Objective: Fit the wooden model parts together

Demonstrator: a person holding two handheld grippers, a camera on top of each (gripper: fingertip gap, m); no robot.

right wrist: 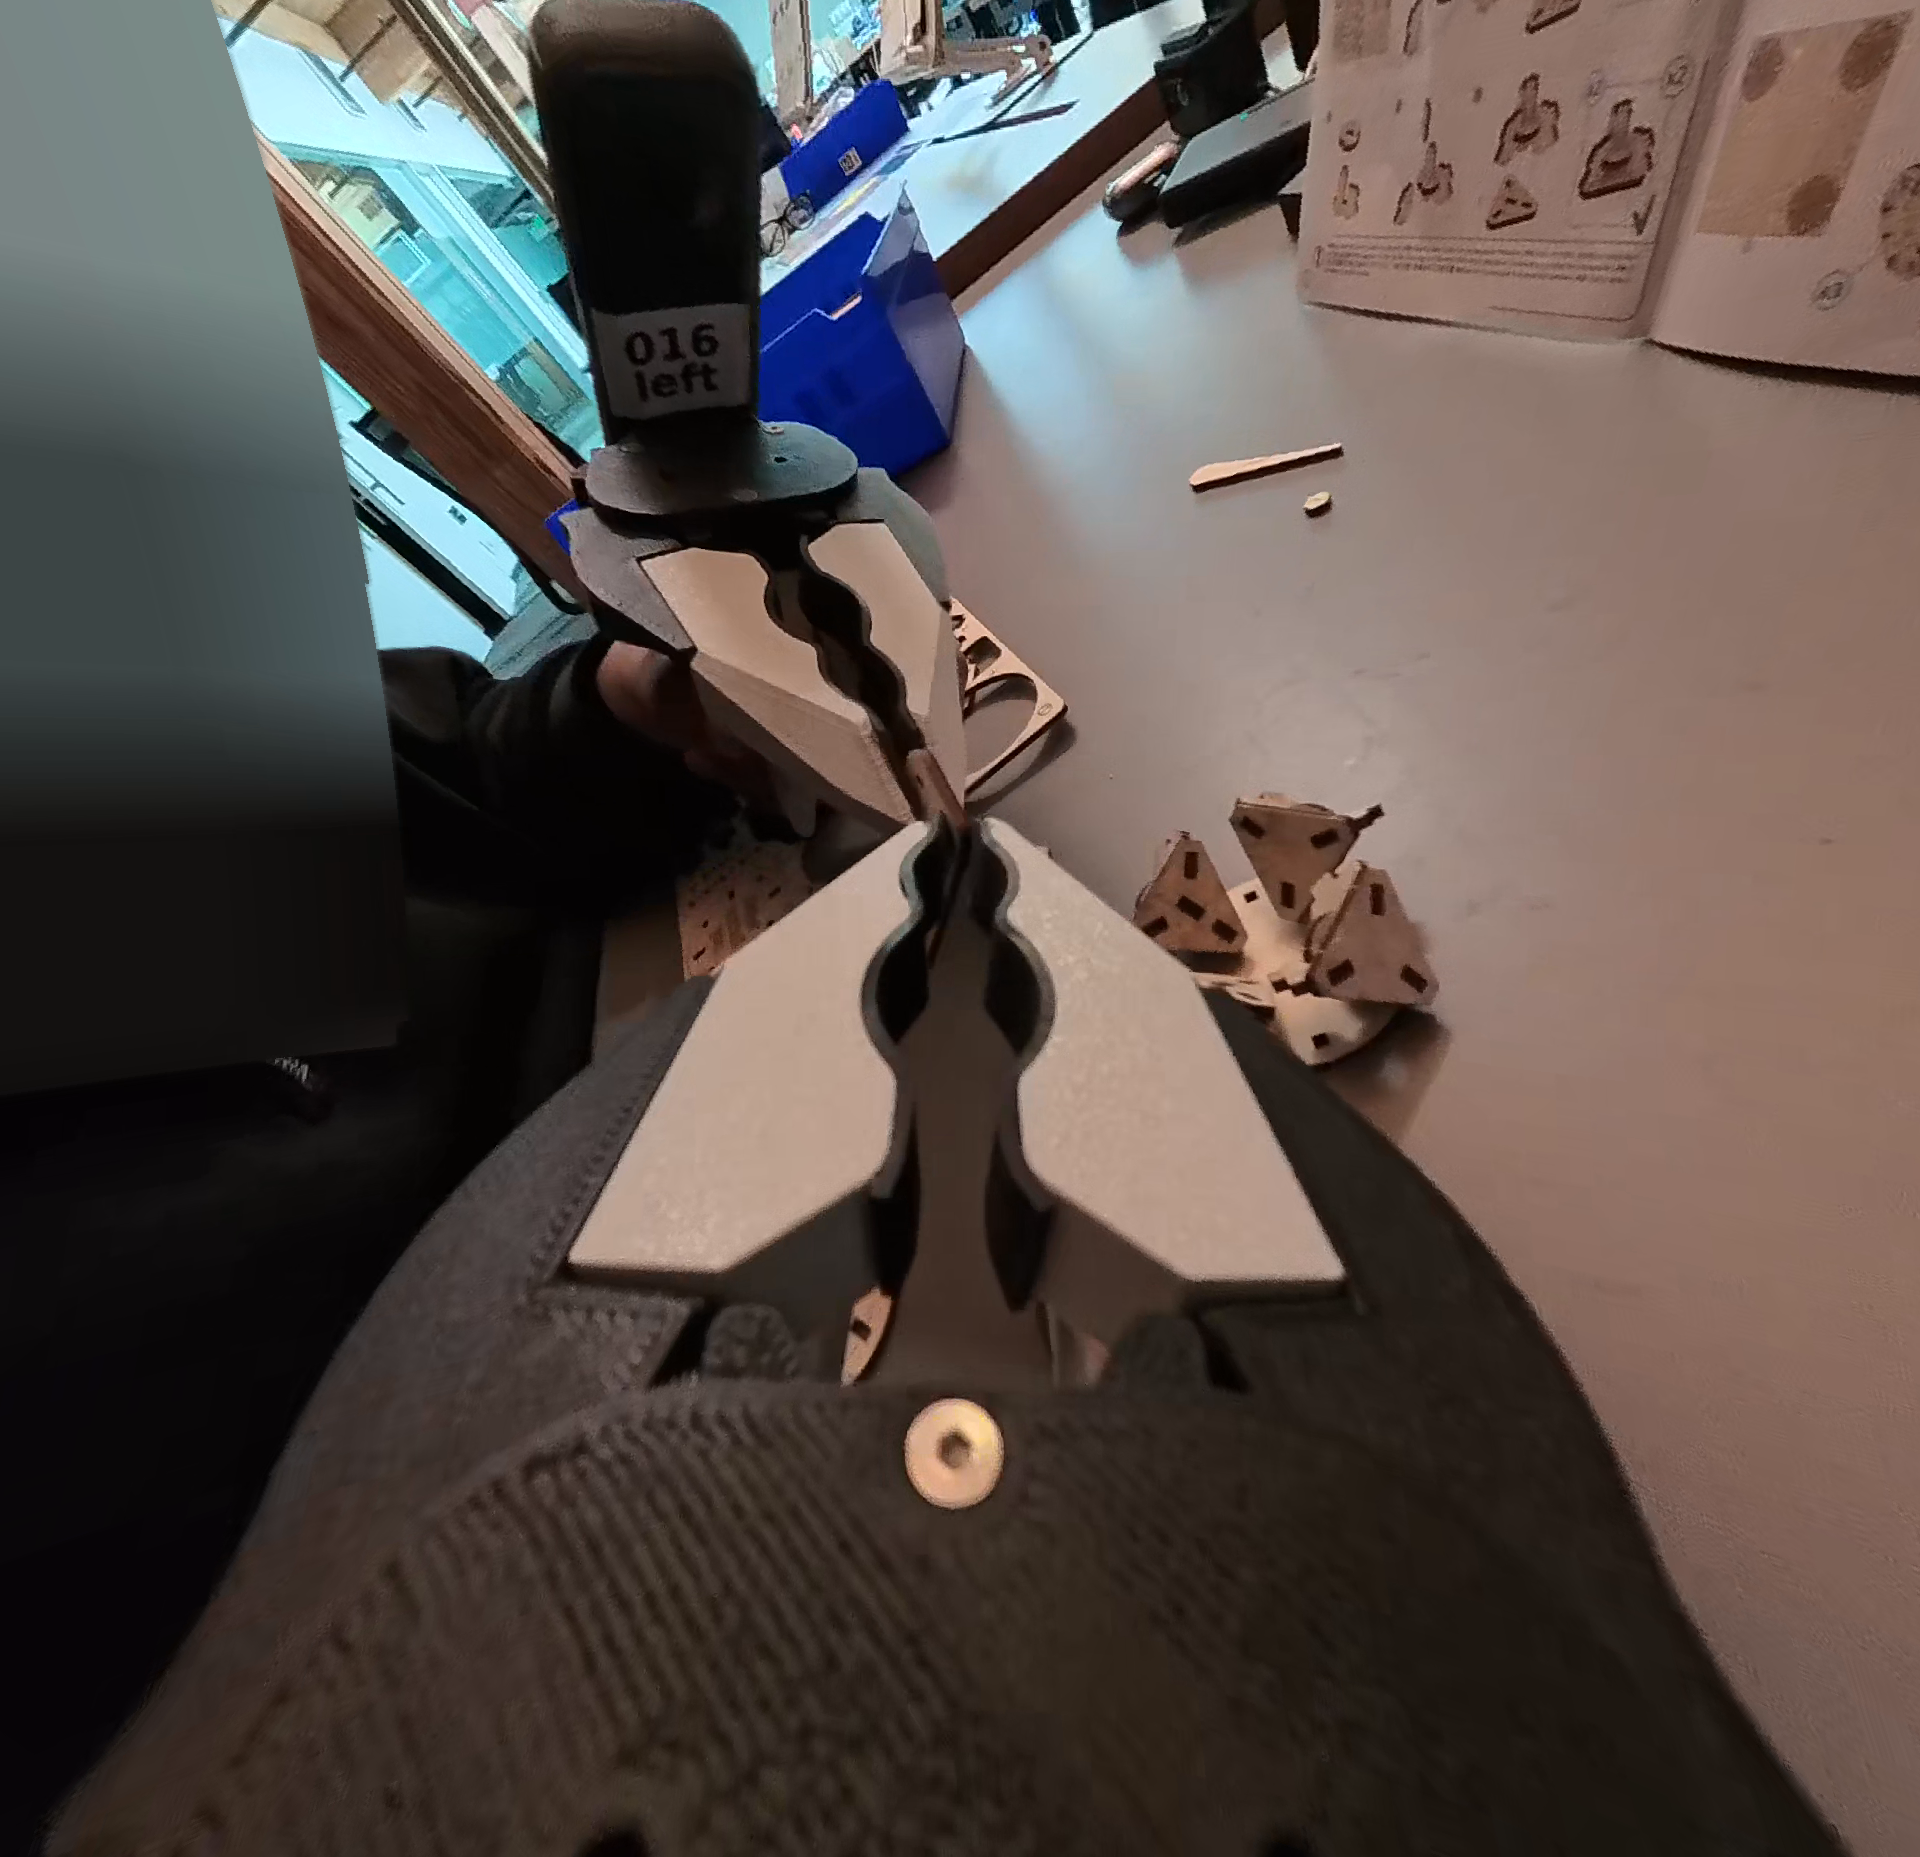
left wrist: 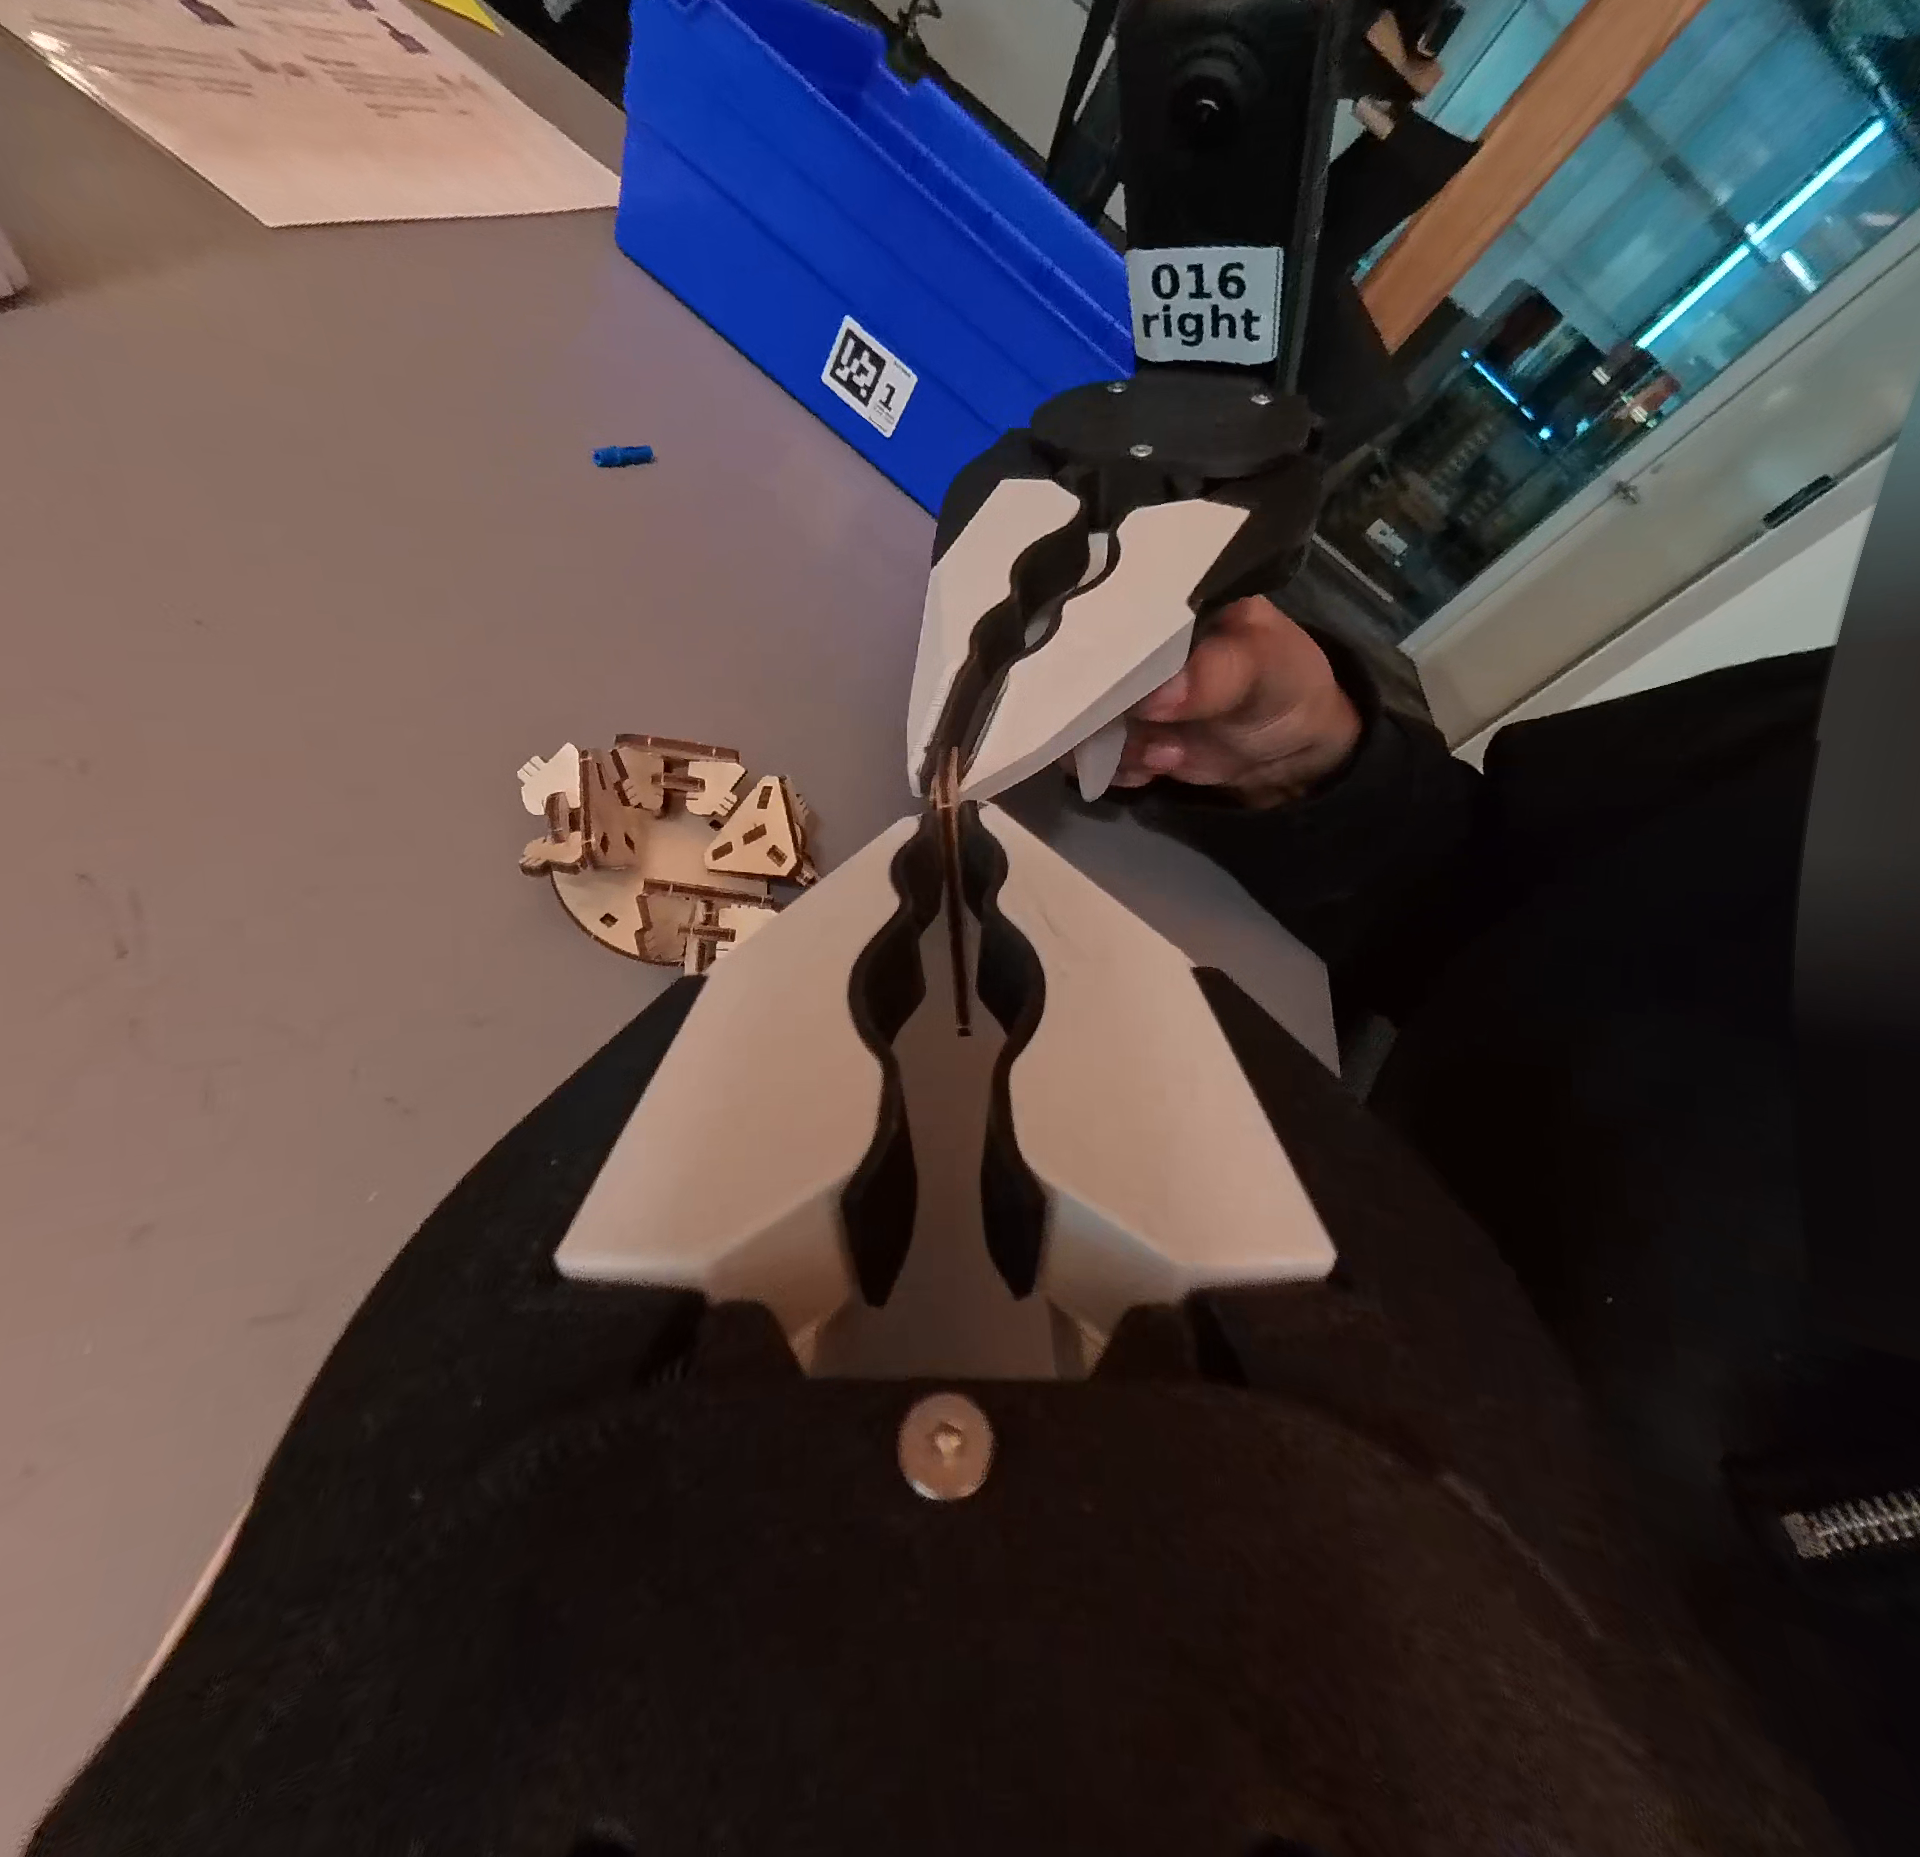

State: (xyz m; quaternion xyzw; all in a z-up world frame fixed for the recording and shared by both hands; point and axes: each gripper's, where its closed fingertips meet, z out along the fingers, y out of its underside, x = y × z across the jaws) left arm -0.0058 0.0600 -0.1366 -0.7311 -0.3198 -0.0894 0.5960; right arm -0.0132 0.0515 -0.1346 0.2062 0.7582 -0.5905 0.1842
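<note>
Pinching thin wooden piece [left wrist: 951, 872] edge-on, lengthwise between both tongs

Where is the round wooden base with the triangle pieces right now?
In the left wrist view the round wooden base lies on the grey table, left of the left gripper, nearer than the blue bin.

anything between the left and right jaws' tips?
Thin flat wooden pieces, seen edge-on. The left gripper and right gripper meet tip to tip, each shut on a piece. Clearest in the left wrist view; the right wrist view agrees.
</note>
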